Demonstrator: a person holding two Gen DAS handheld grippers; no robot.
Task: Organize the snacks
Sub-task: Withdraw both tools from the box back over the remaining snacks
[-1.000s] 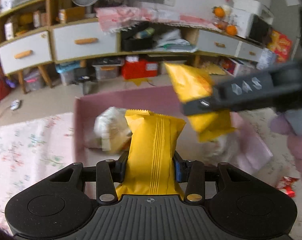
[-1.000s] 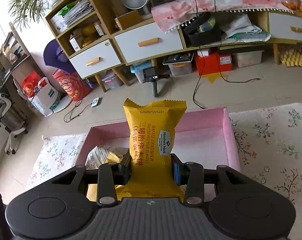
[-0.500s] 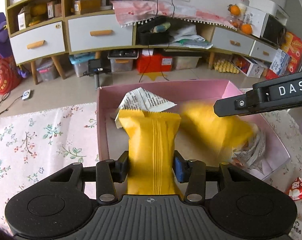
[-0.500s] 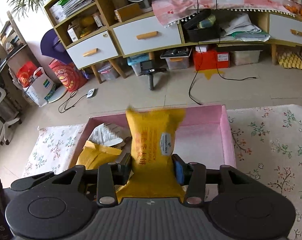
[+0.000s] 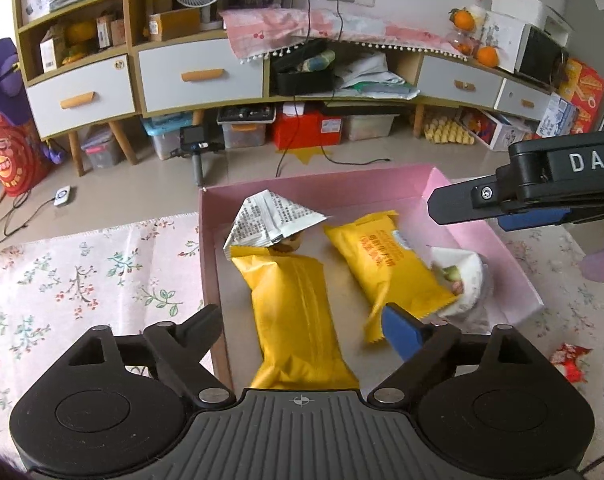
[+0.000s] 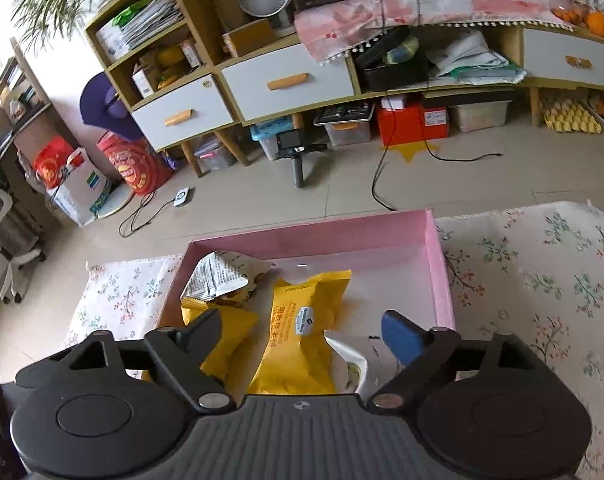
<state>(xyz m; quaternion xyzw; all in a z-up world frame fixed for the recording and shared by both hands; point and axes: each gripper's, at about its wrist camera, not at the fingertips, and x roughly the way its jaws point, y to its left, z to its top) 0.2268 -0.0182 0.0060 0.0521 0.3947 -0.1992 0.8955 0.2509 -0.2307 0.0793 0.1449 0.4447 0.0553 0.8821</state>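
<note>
Floral-clothed surface (image 5: 82,280) carries a pink box (image 5: 321,188); both tools, left (image 5: 302,320) and right (image 6: 302,328), have just sprung open, empty; their yellow packets (image 5: 298,312) now lie inside.

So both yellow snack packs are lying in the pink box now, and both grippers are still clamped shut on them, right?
Not quite. Both yellow snack packs lie in the pink box, but the left gripper and right gripper have just opened and hold nothing, as both wrist views show.

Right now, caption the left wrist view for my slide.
Open left tongs above two yellow snack packets in pink cardboard box.
</note>
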